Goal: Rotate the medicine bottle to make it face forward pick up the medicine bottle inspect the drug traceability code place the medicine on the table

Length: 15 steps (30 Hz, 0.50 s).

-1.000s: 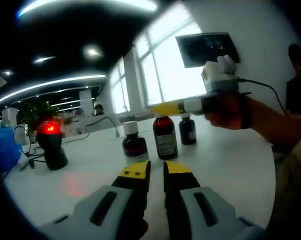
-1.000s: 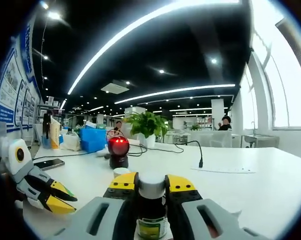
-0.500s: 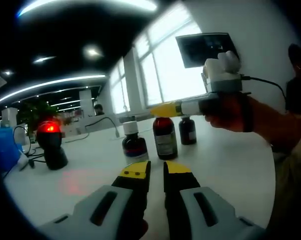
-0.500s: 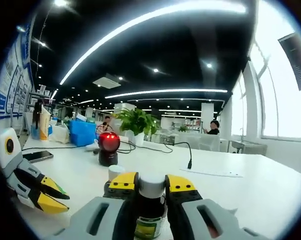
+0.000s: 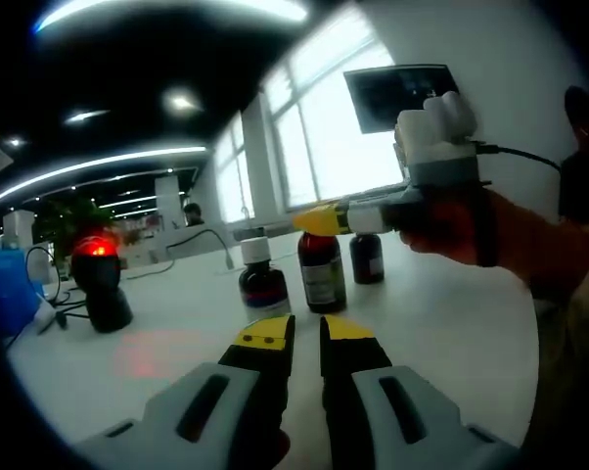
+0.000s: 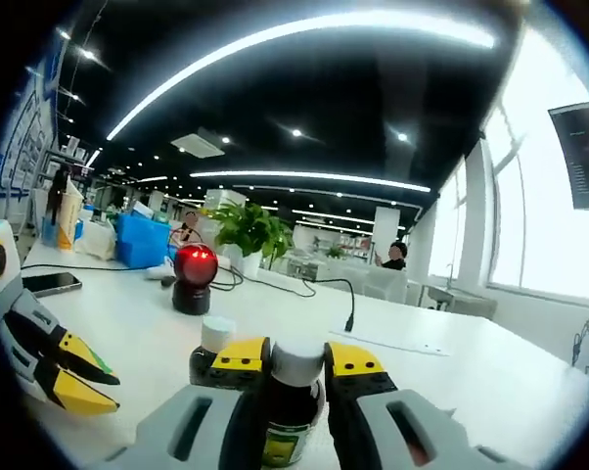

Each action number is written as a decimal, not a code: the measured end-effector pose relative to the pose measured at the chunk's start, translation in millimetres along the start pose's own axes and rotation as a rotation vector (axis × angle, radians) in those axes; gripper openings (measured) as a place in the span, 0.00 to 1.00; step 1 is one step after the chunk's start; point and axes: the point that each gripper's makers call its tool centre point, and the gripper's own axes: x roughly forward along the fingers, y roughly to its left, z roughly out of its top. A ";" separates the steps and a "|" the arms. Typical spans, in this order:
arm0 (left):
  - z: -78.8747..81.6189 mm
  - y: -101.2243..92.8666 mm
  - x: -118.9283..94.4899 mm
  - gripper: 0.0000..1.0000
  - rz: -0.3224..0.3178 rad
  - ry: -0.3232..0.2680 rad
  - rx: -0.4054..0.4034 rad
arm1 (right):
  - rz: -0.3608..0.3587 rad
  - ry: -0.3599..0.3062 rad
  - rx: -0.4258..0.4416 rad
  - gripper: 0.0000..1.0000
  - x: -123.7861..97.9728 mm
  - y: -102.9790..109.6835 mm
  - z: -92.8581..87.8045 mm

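A white-capped medicine bottle (image 6: pixel 293 401) is clamped between the right gripper (image 6: pixel 296 358) jaws. The left gripper (image 5: pixel 304 331) is nearly closed, apparently empty, short of a second bottle (image 5: pixel 262 279).

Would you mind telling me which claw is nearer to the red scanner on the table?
Left. The left claw hovers shut over the table, with the scanner close ahead to one side. The right claw grips a bottle, with the scanner farther back.

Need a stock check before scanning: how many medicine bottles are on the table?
3: one clamped in the right gripper, one left of it, one behind. Others may be hidden.
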 end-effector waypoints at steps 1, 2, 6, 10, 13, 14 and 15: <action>0.1 0.0 0.0 0.04 0.000 0.000 0.000 | -0.007 0.000 -0.007 0.18 -0.4 0.2 0.0; 0.1 -0.1 -0.1 0.04 0.000 0.000 0.001 | -0.012 0.001 -0.014 0.18 -0.7 0.3 0.1; 0.1 -0.5 -0.2 0.04 0.000 0.000 0.001 | -0.025 0.001 -0.034 0.19 1.1 -2.3 0.6; 0.0 -0.7 -0.1 0.04 0.002 0.001 0.009 | -0.030 0.002 -0.037 0.19 1.2 -2.1 0.4; -0.1 -1.2 -0.1 0.04 0.002 0.002 0.013 | -0.034 0.003 -0.046 0.19 1.2 -1.7 0.4; 0.0 -1.1 -0.2 0.04 0.003 0.002 0.012 | -0.035 0.002 -0.049 0.19 1.2 -1.6 0.5; 0.0 -1.1 -0.3 0.04 0.003 0.001 0.011 | -0.037 0.004 -0.052 0.19 1.2 -2.1 0.2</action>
